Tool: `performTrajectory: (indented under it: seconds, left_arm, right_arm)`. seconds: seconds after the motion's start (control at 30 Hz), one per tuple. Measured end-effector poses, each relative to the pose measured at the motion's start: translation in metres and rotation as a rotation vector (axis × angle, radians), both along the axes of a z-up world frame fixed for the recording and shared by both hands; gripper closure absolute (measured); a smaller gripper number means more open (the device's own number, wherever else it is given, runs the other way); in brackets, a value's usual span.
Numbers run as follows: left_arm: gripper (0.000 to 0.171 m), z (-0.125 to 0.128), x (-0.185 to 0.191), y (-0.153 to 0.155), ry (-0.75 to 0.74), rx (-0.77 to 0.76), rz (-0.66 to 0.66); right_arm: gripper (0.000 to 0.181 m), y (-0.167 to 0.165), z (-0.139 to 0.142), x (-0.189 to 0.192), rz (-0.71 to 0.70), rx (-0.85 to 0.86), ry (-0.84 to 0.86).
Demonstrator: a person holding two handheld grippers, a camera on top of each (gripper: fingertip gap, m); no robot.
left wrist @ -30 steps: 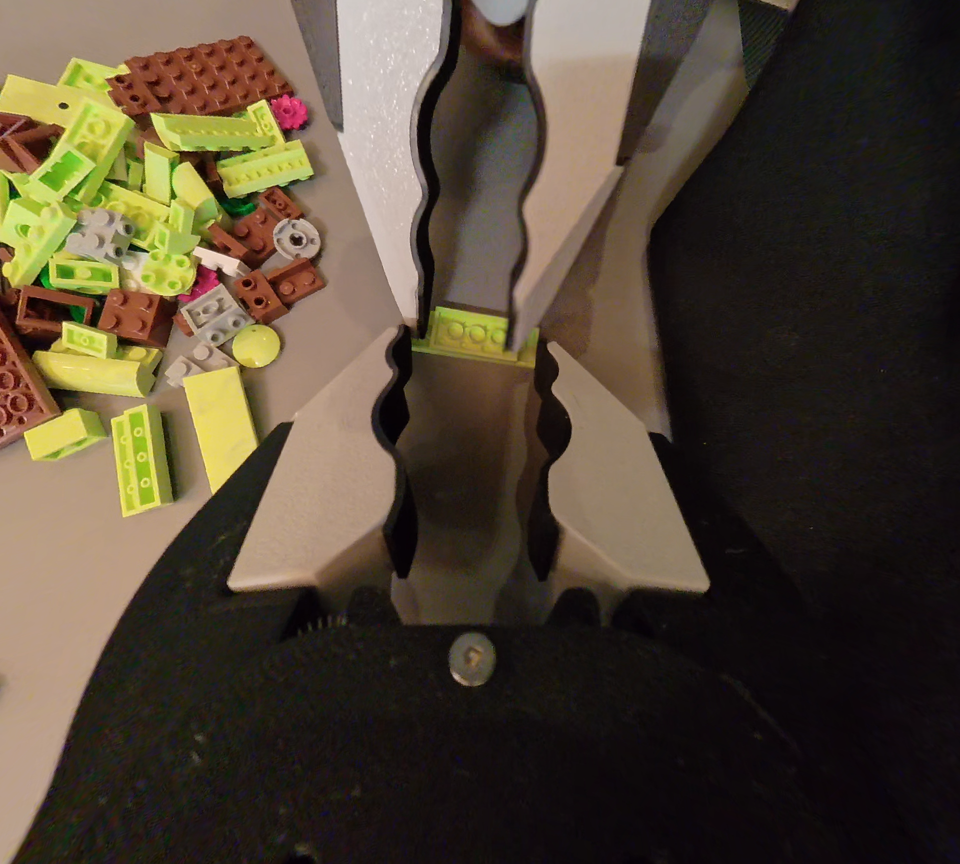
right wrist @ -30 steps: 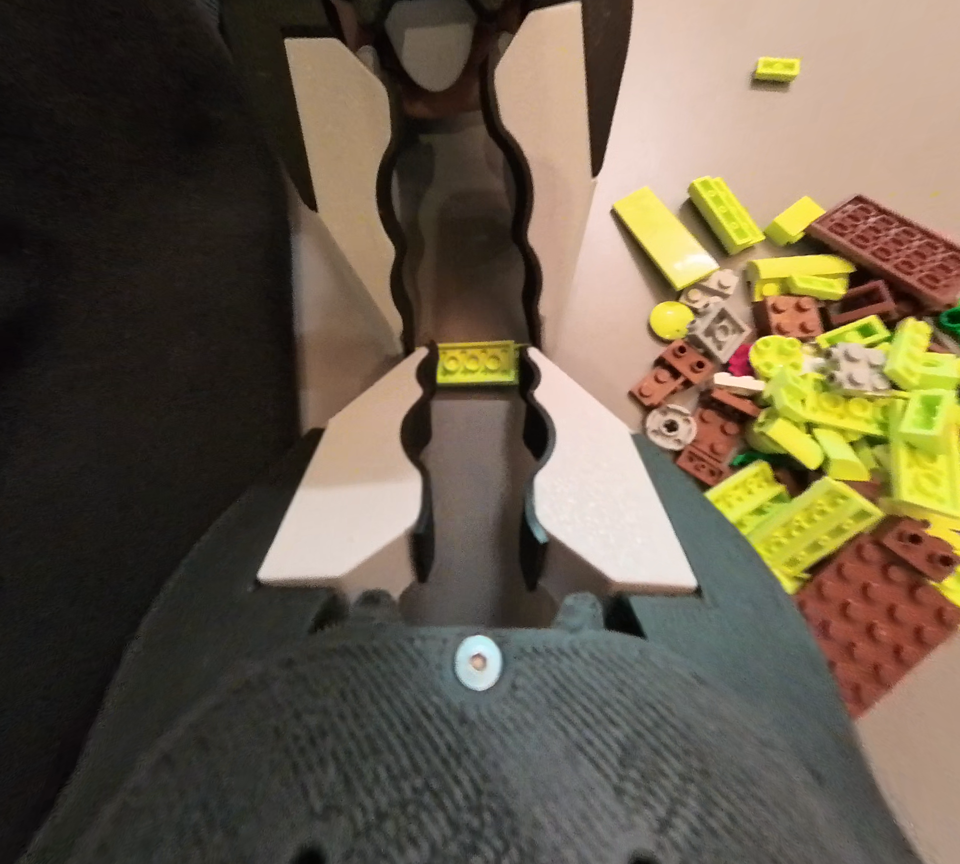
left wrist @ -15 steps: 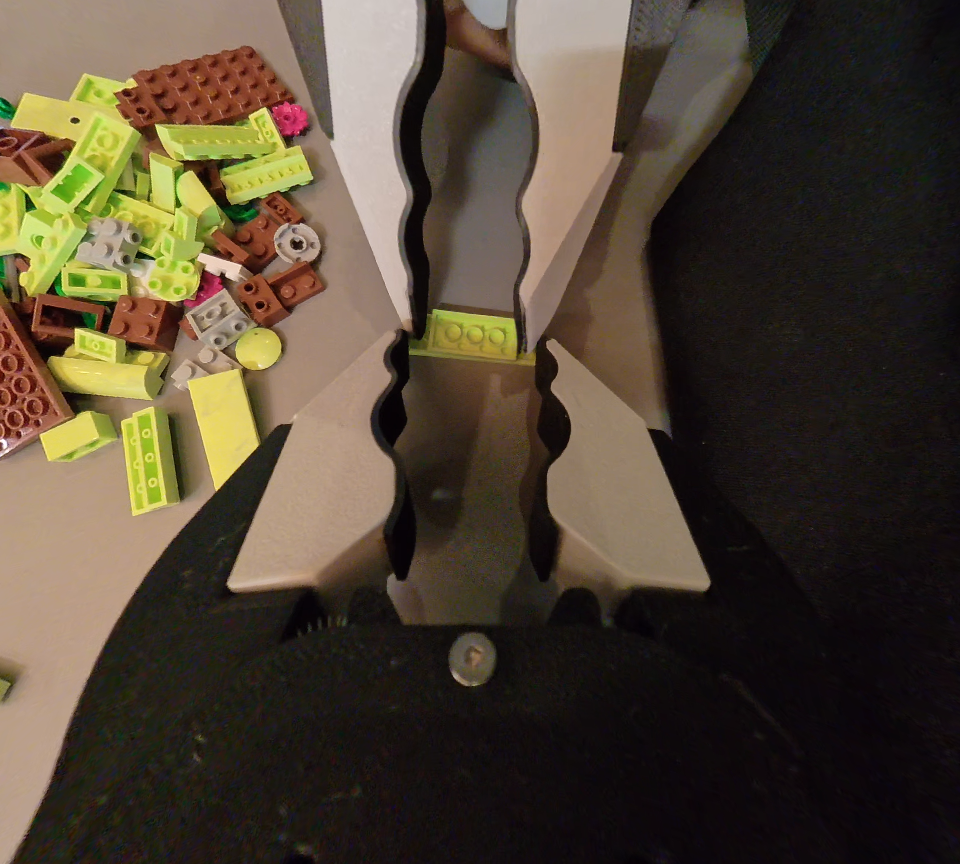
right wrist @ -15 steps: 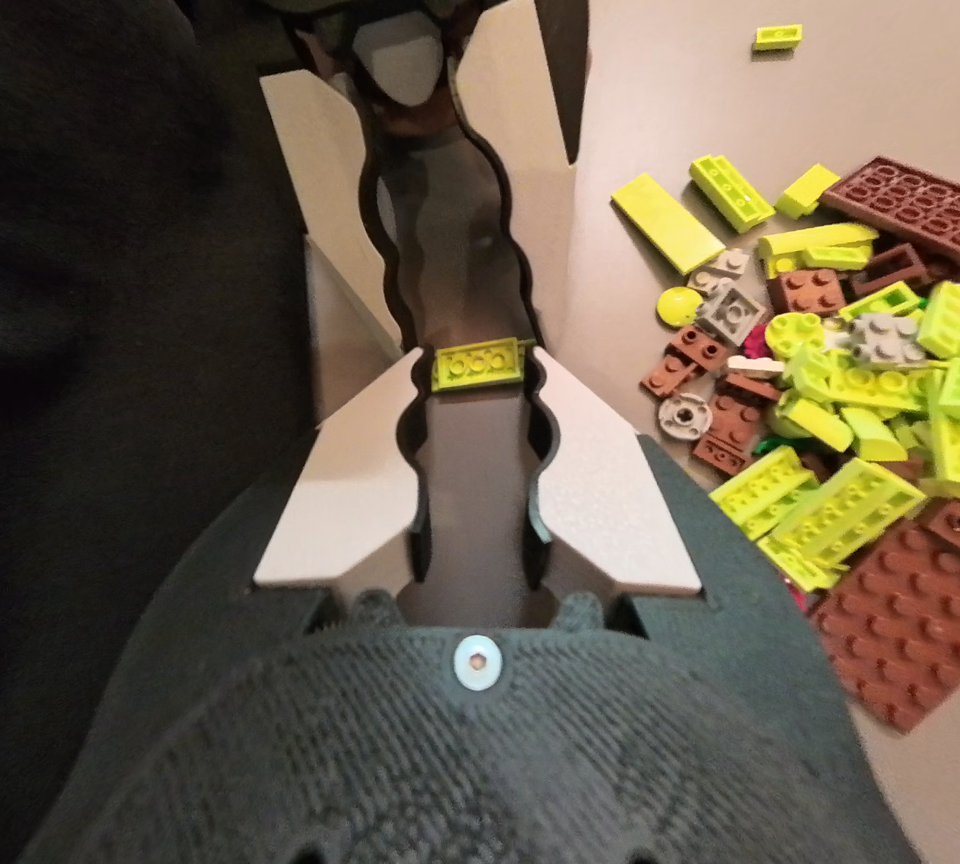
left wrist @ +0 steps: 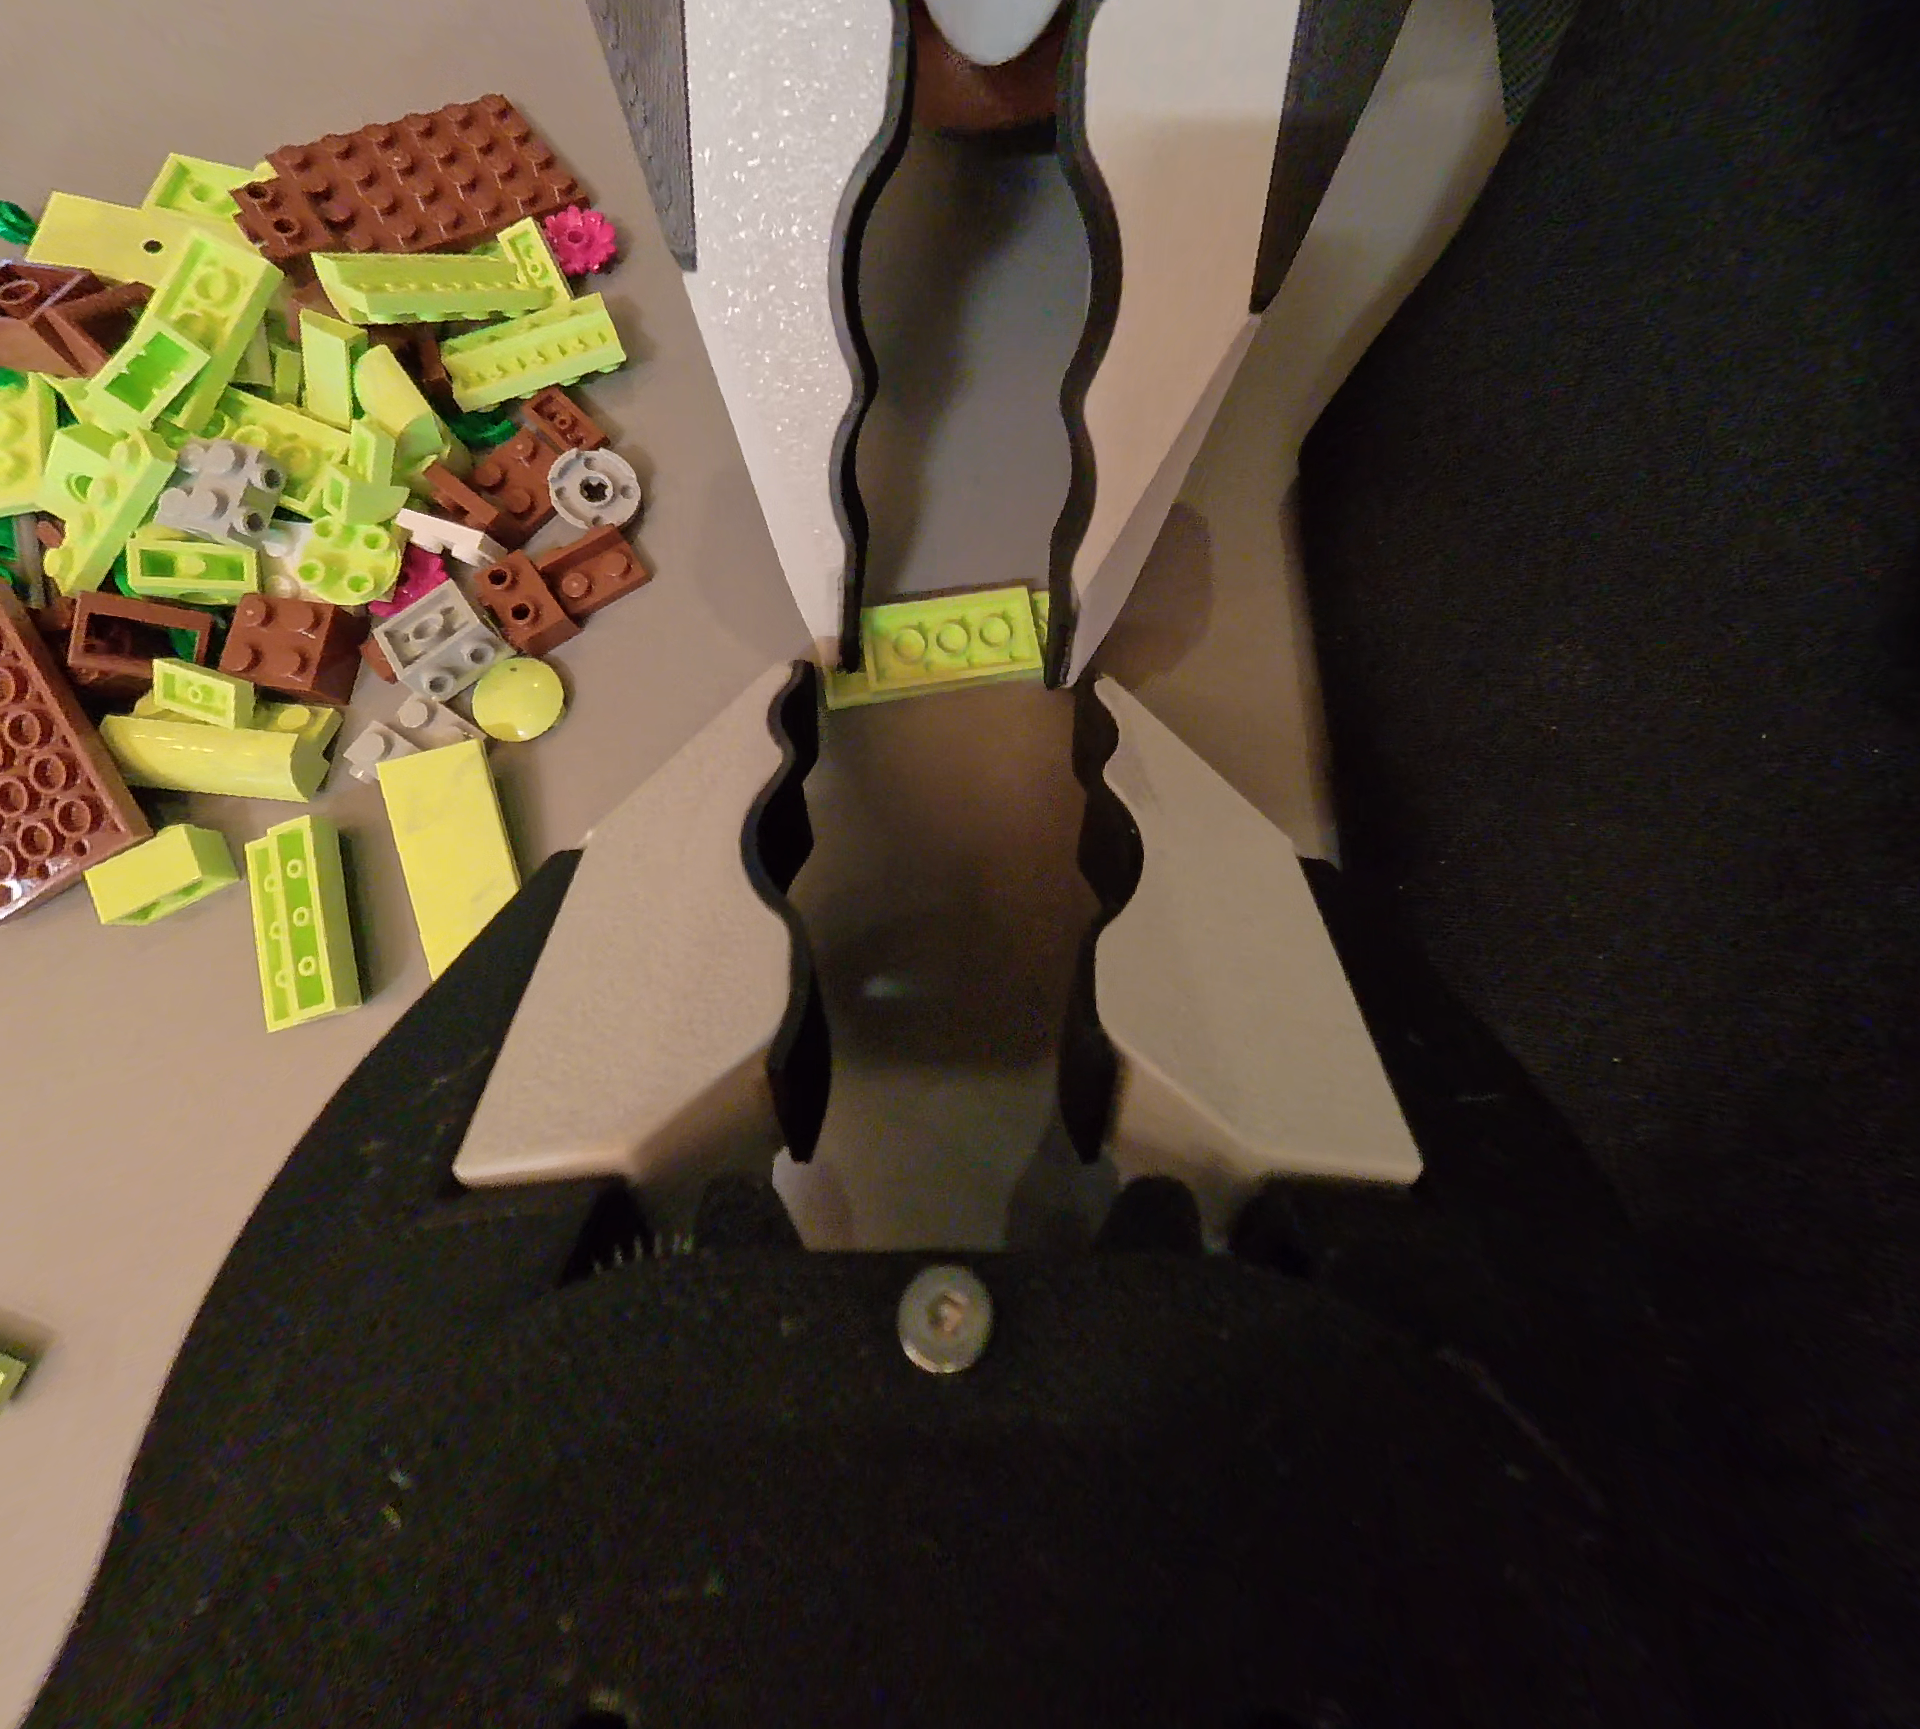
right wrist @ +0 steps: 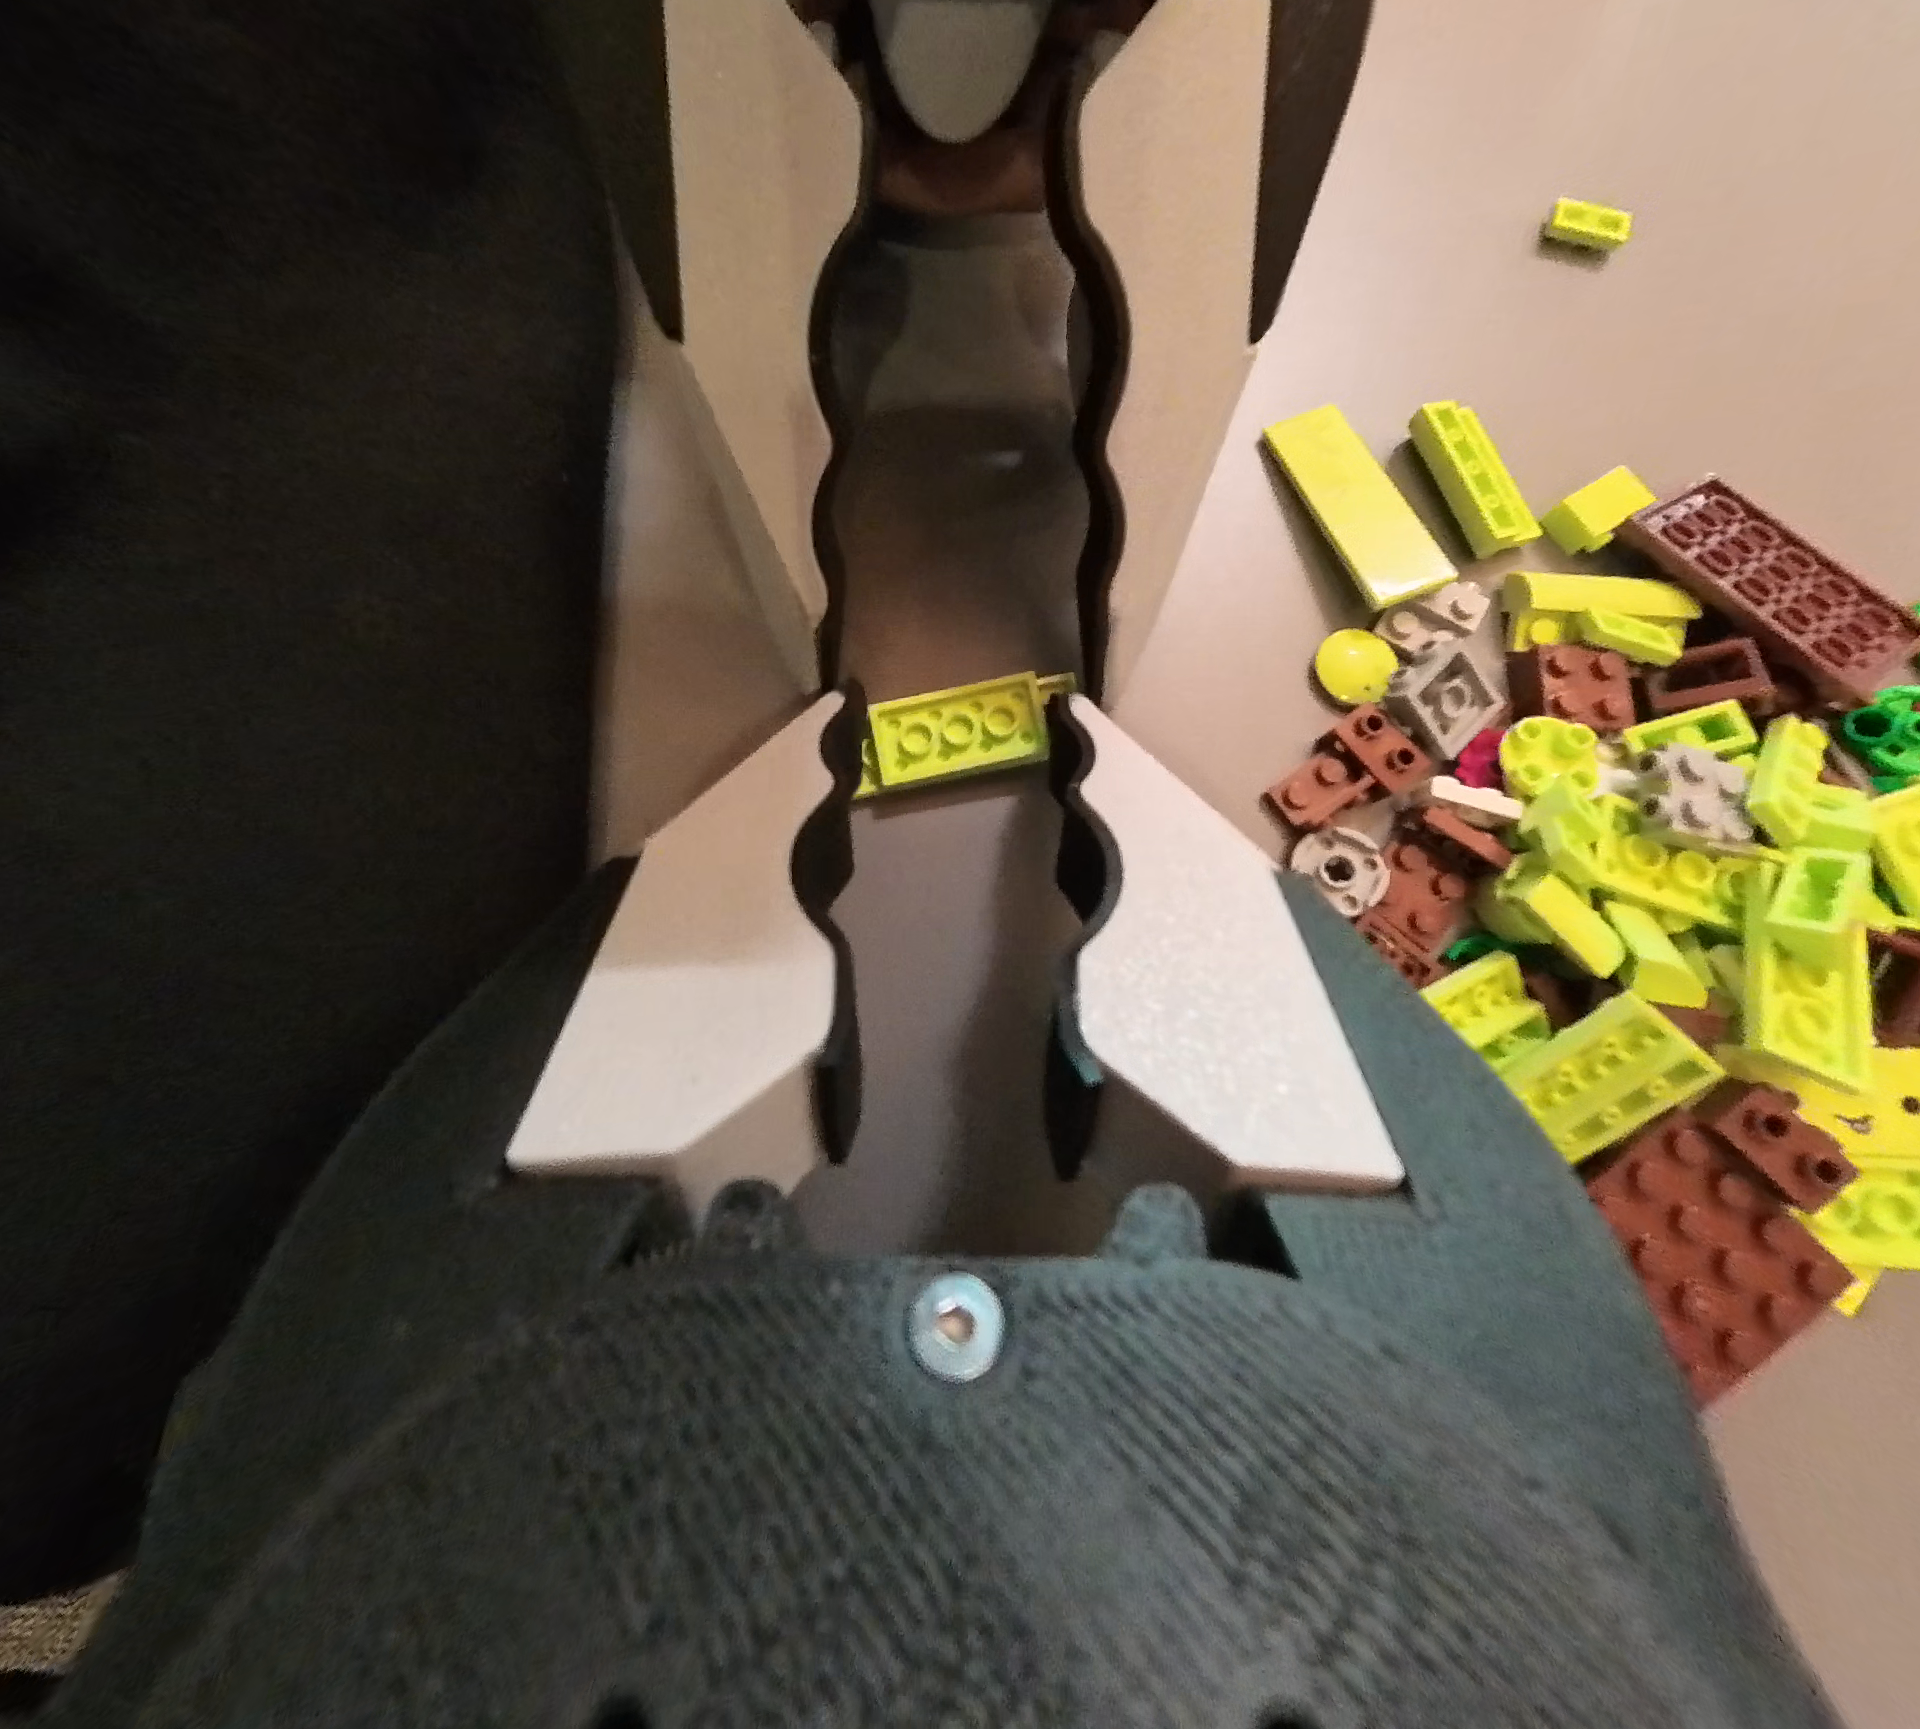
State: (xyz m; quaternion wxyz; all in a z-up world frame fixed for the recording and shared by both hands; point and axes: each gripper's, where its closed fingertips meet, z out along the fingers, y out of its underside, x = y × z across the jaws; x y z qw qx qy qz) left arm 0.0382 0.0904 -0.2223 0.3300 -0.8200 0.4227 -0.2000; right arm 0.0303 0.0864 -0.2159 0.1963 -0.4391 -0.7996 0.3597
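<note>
We face grippers tip to tip: right point(right wrist: 956, 744) clamps lime plate point(right wrist: 951, 729); left point(left wrist: 951, 703) jaws released beside it, brick pile point(left wrist: 291, 516) aside.

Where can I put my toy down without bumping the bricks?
The table is bare past the pile, around the lone brick. It is crowded in the pile, and where the left gripper and right gripper meet at the plate.
</note>
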Motion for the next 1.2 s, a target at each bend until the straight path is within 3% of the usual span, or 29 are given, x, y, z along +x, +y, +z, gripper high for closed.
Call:
performTrajectory:
  seconds: [0.3, 0.57, 0.77, 1.2]
  left_arm:
    - [0.125, -0.0004, -0.0004, 0.0008, 0.008, 0.009, 0.004]
    - [0.116, -0.0016, 0.0003, 0.0060, 0.038, 0.037, 0.027]
    - [0.118, -0.0013, -0.0001, 0.0069, 0.024, 0.022, 0.035]
    - [0.120, -0.0022, -0.0004, 0.0079, 0.030, 0.024, 0.042]
  right_arm:
    - [0.147, 0.0020, -0.0008, -0.0003, 0.001, 0.015, -0.013]
    - [0.148, 0.0047, 0.0013, -0.0073, -0.129, -0.041, 0.007]
    - [0.148, 0.0078, 0.0008, -0.0089, -0.203, -0.061, -0.005]
    - [0.151, 0.0095, 0.0033, -0.0080, -0.217, -0.065, 0.010]
